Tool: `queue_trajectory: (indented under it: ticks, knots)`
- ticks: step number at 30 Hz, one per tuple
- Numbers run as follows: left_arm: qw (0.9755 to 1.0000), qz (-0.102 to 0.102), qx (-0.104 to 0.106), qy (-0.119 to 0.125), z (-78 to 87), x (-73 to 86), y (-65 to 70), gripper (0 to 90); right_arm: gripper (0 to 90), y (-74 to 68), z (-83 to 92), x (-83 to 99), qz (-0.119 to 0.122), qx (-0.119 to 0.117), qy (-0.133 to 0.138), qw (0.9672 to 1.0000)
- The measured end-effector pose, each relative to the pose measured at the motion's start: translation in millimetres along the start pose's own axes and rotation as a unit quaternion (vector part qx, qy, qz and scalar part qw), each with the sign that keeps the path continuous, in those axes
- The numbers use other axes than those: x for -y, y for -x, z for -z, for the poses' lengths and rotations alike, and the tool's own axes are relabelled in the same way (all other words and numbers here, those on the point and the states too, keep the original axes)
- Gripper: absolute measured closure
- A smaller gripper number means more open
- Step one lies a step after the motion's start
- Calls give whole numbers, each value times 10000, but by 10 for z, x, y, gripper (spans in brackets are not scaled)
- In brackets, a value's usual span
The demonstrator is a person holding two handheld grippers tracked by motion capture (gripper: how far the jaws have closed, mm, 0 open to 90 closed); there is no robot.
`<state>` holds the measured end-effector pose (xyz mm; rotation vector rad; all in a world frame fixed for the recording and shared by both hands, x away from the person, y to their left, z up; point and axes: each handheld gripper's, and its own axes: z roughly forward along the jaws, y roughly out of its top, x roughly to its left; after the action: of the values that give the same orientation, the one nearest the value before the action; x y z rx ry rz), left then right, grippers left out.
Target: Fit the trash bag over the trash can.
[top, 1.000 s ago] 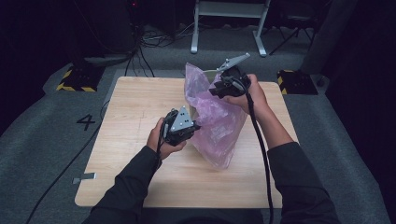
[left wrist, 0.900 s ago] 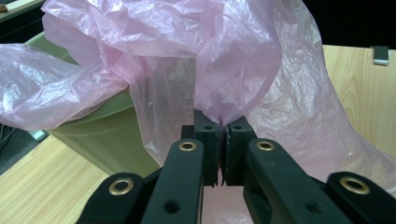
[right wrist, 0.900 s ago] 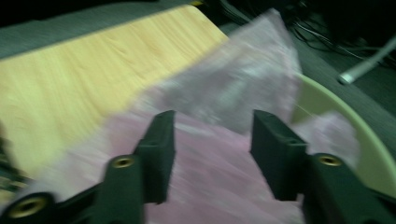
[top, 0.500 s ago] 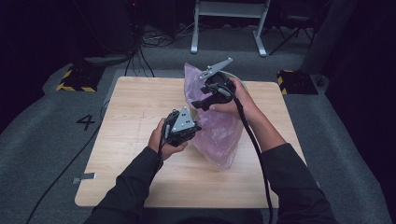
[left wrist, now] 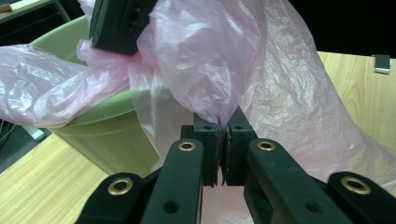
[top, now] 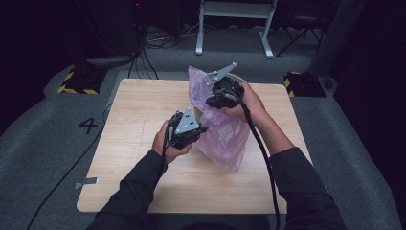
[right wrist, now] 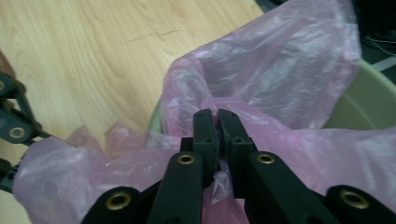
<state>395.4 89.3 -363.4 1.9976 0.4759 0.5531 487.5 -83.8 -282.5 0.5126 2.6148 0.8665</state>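
Both grippers pinch the pink plastic bag [top: 225, 136] draped over the green bin [left wrist: 112, 135]: left gripper [left wrist: 222, 133] clamps its side, right gripper [right wrist: 217, 122] its rim, its jaws having just closed.

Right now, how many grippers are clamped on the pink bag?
2. The left gripper pinches a fold of the pink bag beside the green bin. The right gripper grips the bag at the bin's rim, farther back on the table.

The bag [left wrist: 280, 93] is thin pink plastic film, crinkled and faintly glossy. The bin [left wrist: 112, 140] is smooth matt green plastic. The table [top: 143, 110] is pale, smooth wood. The tongs [right wrist: 217, 135] look like matt black plastic.
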Motion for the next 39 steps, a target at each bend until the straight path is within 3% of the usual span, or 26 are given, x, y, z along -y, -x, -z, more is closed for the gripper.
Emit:
queue_trajectory:
  ticks: [4,7,11,17,19,21,23,24,27,30,33,39]
  knots:
    - [10000,9,-49,58,21,-16,-12,871,878,93,58,35,-206,171,93,9996]
    - [9999,-15,-102,89,44,-35,-22,875,879,212,74,112,-385,582,-73,9975]
    - [9998,-40,-143,106,44,-67,-36,877,878,282,74,178,-531,614,-160,9966]
    - [9996,-93,-249,124,5,-141,-57,874,863,355,5,249,-598,821,-538,9934]
    - [9995,-82,-283,142,-4,-170,-75,873,815,373,-41,263,-576,889,-679,9921]
    - [9994,-100,-303,124,-7,-194,-102,873,686,390,-69,272,-592,1002,-696,9908]
    - [9993,-64,-347,143,1,-210,-131,873,565,421,-54,287,-653,1006,-502,9915]
    - [9992,-107,-377,111,7,-214,-150,872,499,440,-25,298,-692,937,-282,9928]
    - [9992,-32,-399,83,12,-209,-197,871,359,470,67,333,-904,983,76,9910]
    - [9991,83,-410,108,23,-191,-243,871,288,482,213,393,-1017,968,580,9884]
    - [9989,133,-437,75,44,-166,-285,870,278,460,379,482,-1046,794,1012,9862]
    - [9983,241,-529,52,98,-108,-366,866,264,281,609,776,-838,638,1517,9828]
